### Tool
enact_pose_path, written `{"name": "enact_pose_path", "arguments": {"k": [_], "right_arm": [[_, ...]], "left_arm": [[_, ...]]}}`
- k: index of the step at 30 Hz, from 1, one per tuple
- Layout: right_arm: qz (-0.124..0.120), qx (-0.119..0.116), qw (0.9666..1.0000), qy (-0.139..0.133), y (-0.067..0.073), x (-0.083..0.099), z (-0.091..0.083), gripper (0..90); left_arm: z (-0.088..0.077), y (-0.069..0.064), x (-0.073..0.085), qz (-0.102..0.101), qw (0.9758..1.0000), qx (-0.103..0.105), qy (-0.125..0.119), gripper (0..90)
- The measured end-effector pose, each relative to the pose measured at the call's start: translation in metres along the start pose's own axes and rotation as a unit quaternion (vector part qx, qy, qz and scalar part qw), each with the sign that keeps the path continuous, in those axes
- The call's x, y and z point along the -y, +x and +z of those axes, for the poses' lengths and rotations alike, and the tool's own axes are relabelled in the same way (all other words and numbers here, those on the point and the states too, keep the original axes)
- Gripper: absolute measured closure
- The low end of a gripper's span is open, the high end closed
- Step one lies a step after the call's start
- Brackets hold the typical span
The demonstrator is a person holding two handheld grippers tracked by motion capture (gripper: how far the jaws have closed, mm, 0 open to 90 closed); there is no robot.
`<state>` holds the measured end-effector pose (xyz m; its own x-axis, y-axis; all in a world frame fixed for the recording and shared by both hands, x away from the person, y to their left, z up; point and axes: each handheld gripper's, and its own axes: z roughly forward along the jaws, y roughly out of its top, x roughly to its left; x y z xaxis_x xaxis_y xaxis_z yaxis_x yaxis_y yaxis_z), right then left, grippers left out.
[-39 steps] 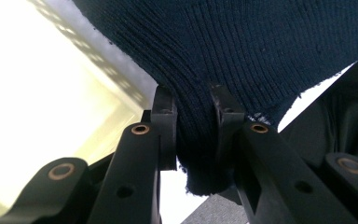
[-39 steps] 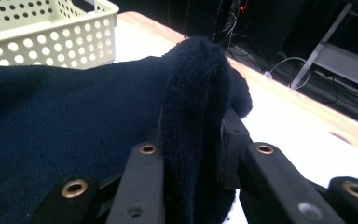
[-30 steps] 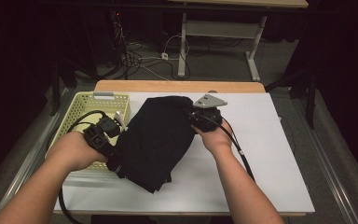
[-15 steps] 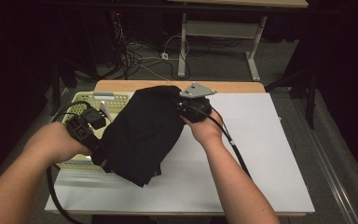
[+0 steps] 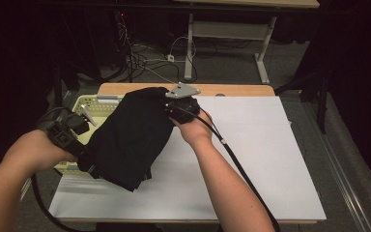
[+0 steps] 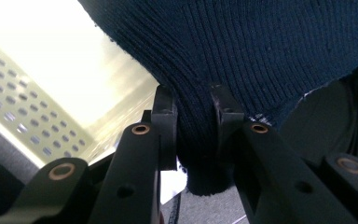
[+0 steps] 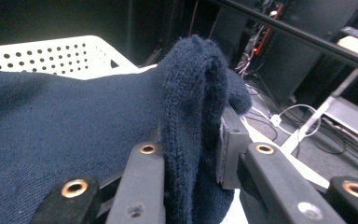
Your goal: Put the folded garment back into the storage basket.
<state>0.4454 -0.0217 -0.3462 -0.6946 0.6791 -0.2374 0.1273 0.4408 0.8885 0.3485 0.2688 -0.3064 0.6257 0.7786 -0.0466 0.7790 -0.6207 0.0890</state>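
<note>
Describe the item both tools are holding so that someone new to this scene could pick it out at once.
On the white table, look at its left end, beside the pale perforated basket. The dark knitted garment hangs there between the two tools, the only soft, ribbed, navy thing among hard, pale surfaces.

Wooden table point(image 5: 232, 90) under a white sheet point(image 5: 251, 164), pale perforated basket point(image 5: 99, 104) at its left end.
</note>
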Motion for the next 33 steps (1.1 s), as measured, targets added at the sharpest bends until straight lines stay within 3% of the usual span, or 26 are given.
{"name": "enact_pose_path", "arguments": {"k": [10, 19, 26, 28, 33], "right_arm": [[-0.013, -0.017, 0.9998, 0.006, 0.016, -0.013, 0.031, 76.3], [-0.030, -0.029, 0.9991, 0.001, 0.030, -0.041, 0.060, 76.4], [-0.045, -0.037, 0.9983, -0.009, 0.045, -0.063, 0.083, 76.5], [-0.047, -0.040, 0.9980, -0.011, 0.050, -0.069, 0.089, 76.5], [-0.056, -0.051, 0.9970, -0.014, 0.063, -0.086, 0.111, 76.5]], "left_arm": [[0.000, 0.019, 0.021, -0.019, 0.9998, 0.000, -0.009, 74.2], [-0.005, 0.041, 0.041, -0.047, 0.9986, -0.010, -0.022, 74.2], [-0.014, 0.059, 0.061, -0.077, 0.9963, -0.017, -0.033, 74.1], [-0.019, 0.069, 0.072, -0.093, 0.9947, -0.018, -0.041, 74.1], [-0.018, 0.079, 0.086, -0.107, 0.9928, -0.019, -0.050, 74.1]]}}
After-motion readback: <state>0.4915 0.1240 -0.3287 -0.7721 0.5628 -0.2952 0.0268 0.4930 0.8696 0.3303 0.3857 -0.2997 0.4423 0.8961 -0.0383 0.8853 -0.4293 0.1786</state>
